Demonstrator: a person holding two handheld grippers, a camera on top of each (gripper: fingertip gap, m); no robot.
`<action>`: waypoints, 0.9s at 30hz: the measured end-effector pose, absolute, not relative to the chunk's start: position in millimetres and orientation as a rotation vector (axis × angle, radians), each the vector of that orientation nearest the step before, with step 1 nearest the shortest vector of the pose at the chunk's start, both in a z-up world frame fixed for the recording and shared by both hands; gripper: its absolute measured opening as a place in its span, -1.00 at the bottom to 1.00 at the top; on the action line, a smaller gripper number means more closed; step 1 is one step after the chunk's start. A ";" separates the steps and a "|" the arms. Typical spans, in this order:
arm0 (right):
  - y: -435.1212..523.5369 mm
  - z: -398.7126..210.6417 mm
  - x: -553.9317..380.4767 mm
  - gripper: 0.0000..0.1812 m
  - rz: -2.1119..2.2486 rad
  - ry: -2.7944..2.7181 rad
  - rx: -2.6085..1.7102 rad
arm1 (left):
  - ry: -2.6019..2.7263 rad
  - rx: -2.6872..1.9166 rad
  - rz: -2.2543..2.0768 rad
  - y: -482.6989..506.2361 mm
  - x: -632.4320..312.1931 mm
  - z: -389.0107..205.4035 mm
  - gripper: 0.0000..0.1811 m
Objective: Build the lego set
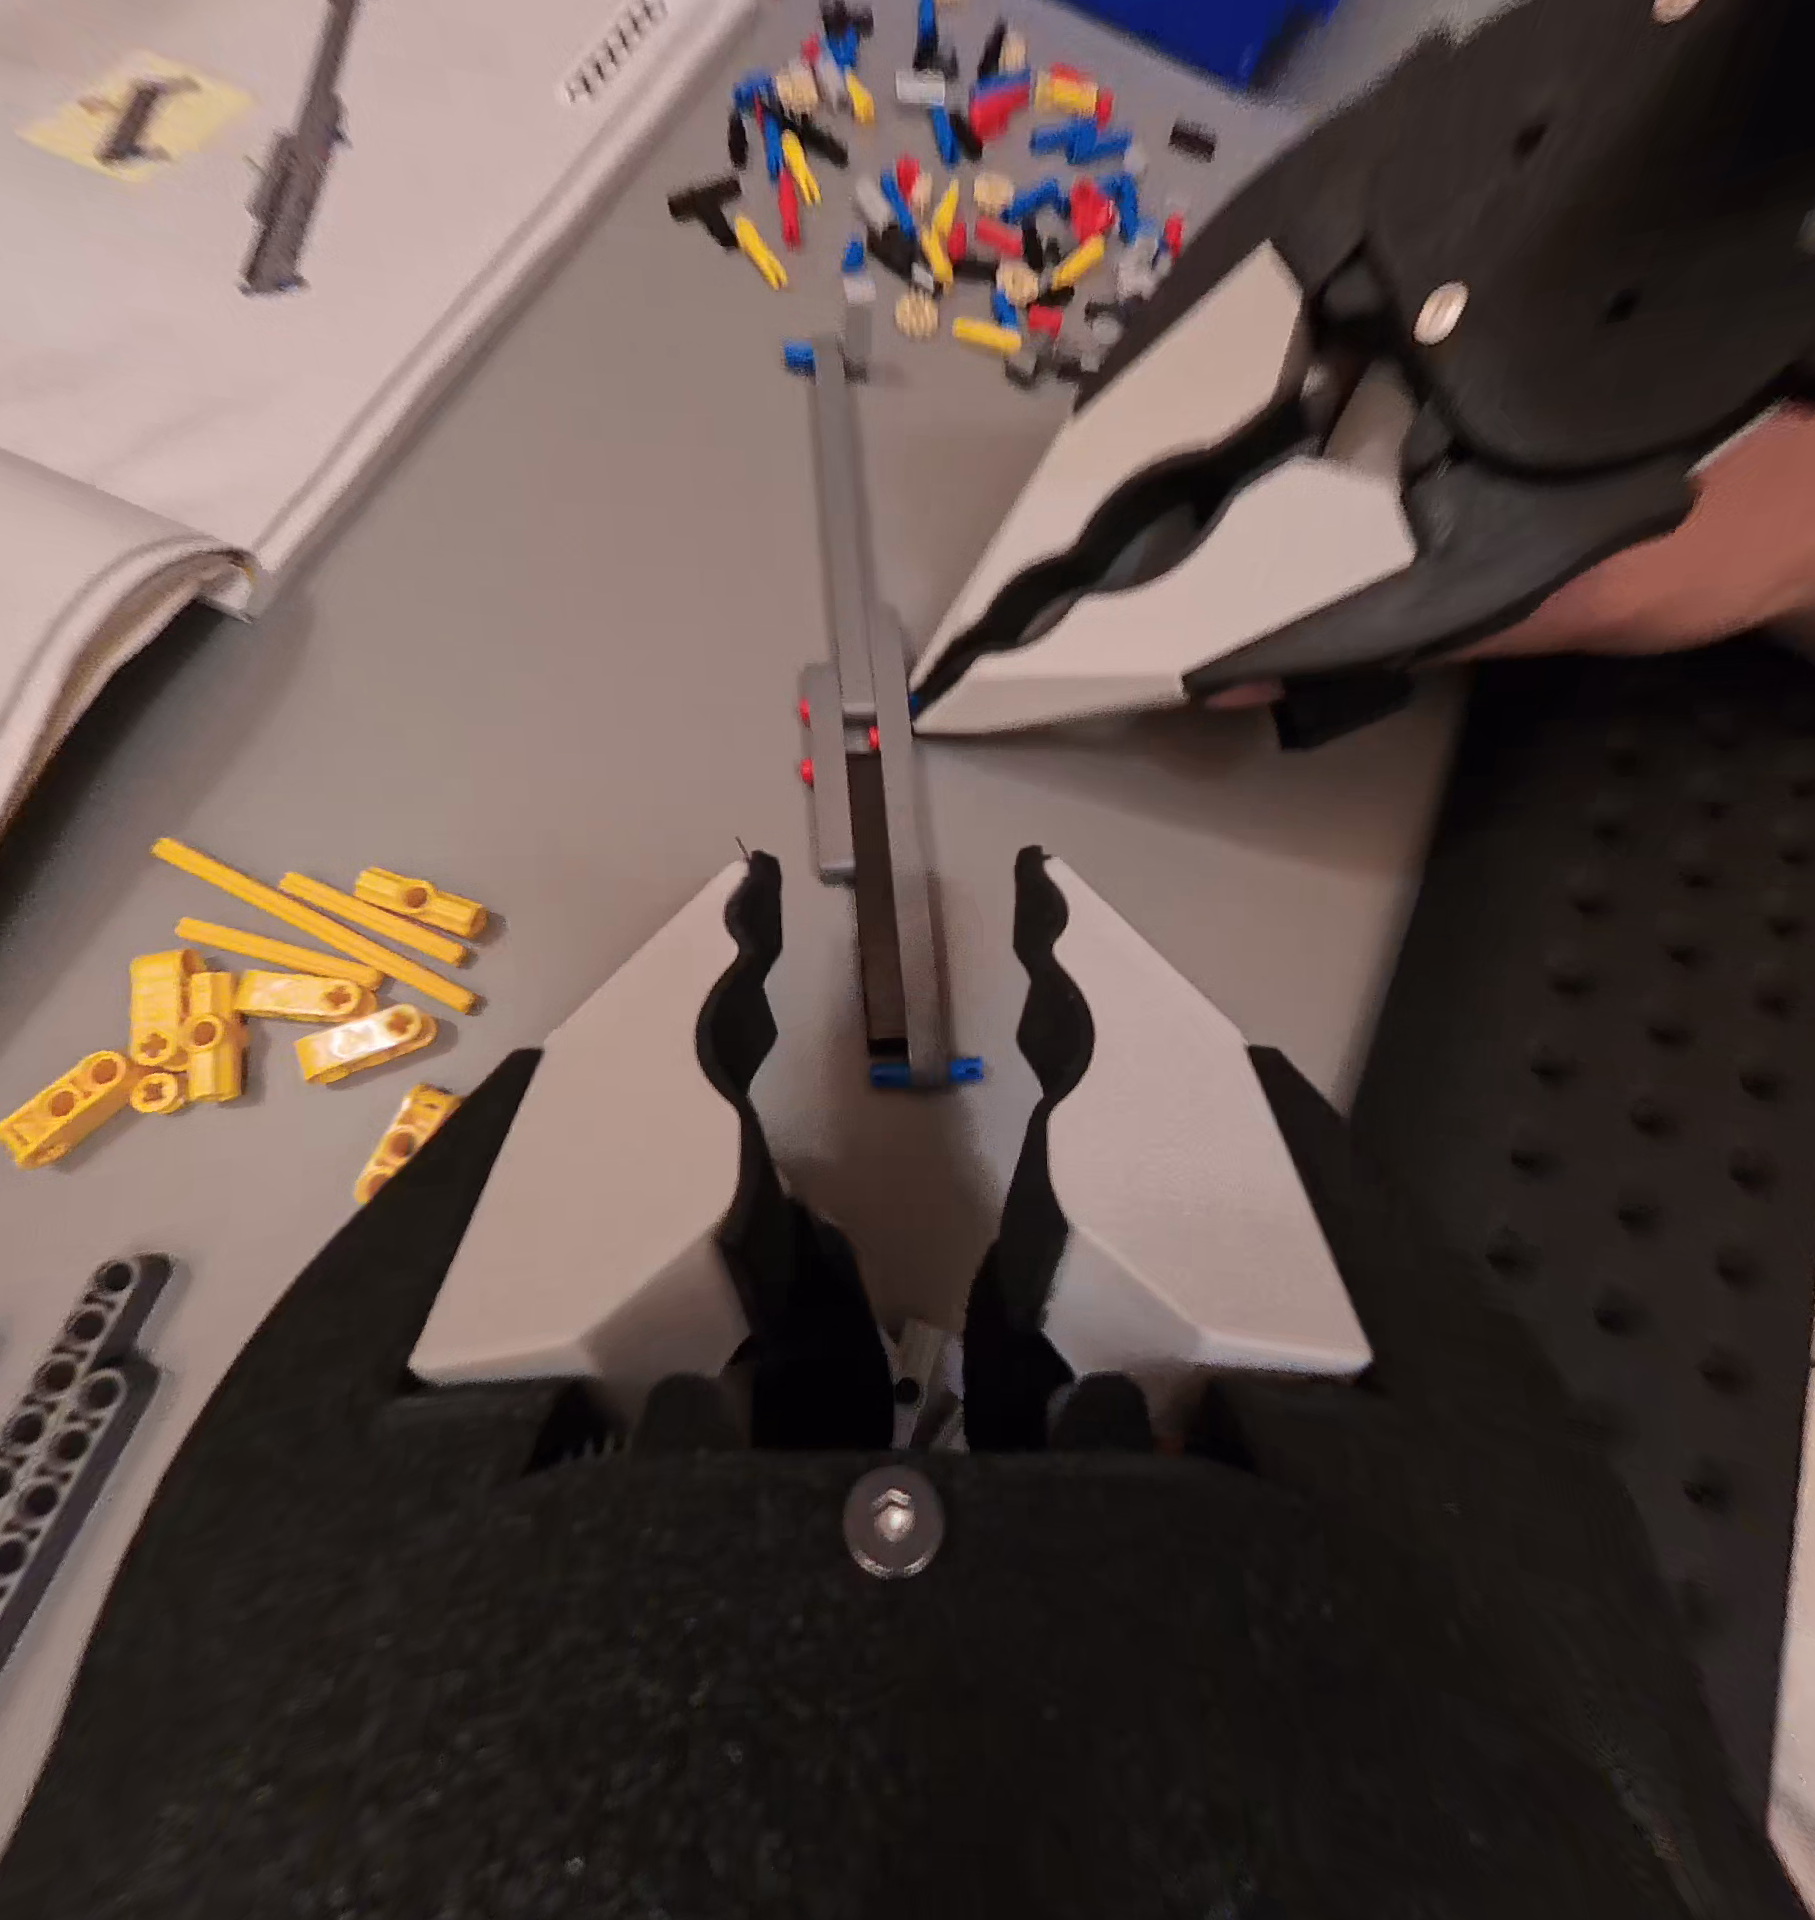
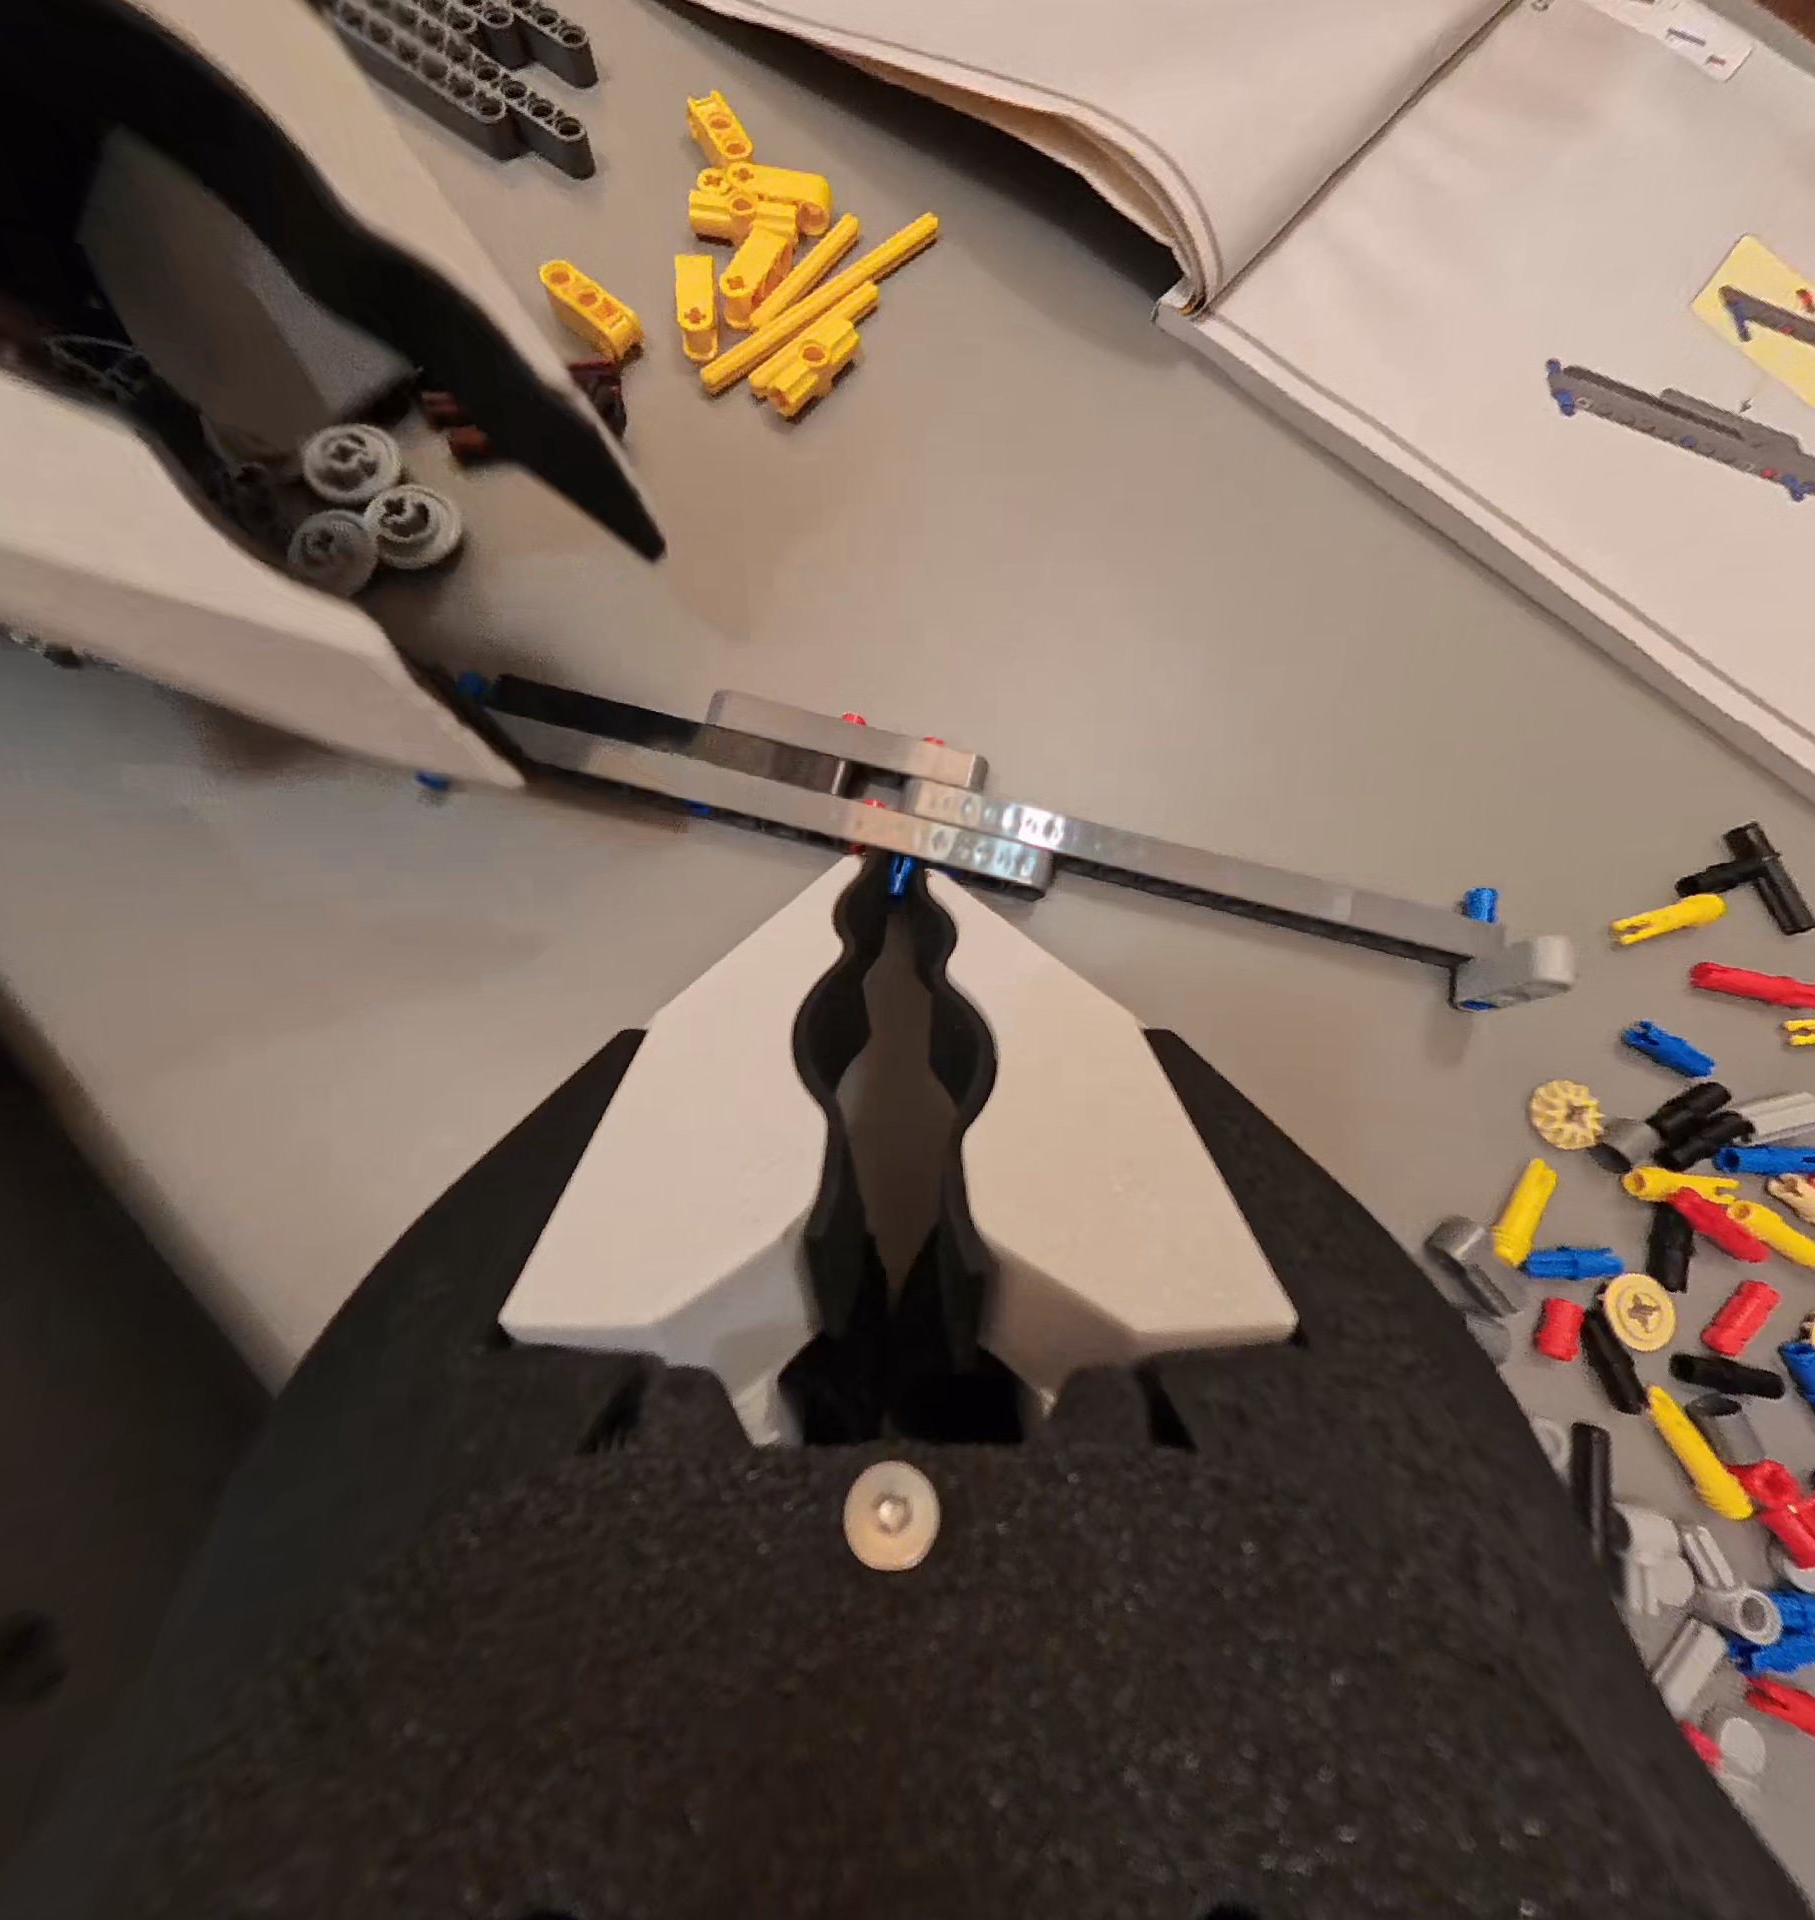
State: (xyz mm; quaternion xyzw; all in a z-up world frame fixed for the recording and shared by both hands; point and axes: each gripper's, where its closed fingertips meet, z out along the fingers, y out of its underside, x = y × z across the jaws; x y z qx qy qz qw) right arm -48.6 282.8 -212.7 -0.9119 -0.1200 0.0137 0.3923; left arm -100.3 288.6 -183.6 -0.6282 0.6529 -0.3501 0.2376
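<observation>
- We are seeing the long grey beam assembly (image 1: 867,665) lying flat on the grey tabletop (image 1: 529,665), its long axis running straight away from the left gripper (image 1: 898,862) toward the mixed pile of small pins (image 1: 970,187).
- In the right wrist view the same assembly (image 2: 986,821) is lying crosswise, left to right, with a light grey connector at its right end.
- We are holding the left gripper with its jaws standing apart around the near end of the assembly, not touching it.
- We are pointing the right gripper (image 2: 895,878) at the middle of the assembly, its jaws pinching a small blue pin (image 2: 898,871) right against the beam's side.
- A hand (image 1: 1734,561) is gripping the right gripper's body from the right.
- Yellow connectors and axles (image 1: 259,1008) are lying to the left, dark holed beams (image 1: 41,1455) nearer us, and grey wheels (image 2: 378,509) beside the left gripper.
- An open instruction booklet (image 1: 155,312) is lying on the far left, and a black perforated mat (image 1: 1661,1143) is covering the right side.
</observation>
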 end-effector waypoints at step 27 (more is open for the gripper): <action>257.8 -137.1 55.9 -0.87 0.275 0.173 -1.852 | 2.424 -1.218 -0.481 350.8 165.1 -204.2 -0.48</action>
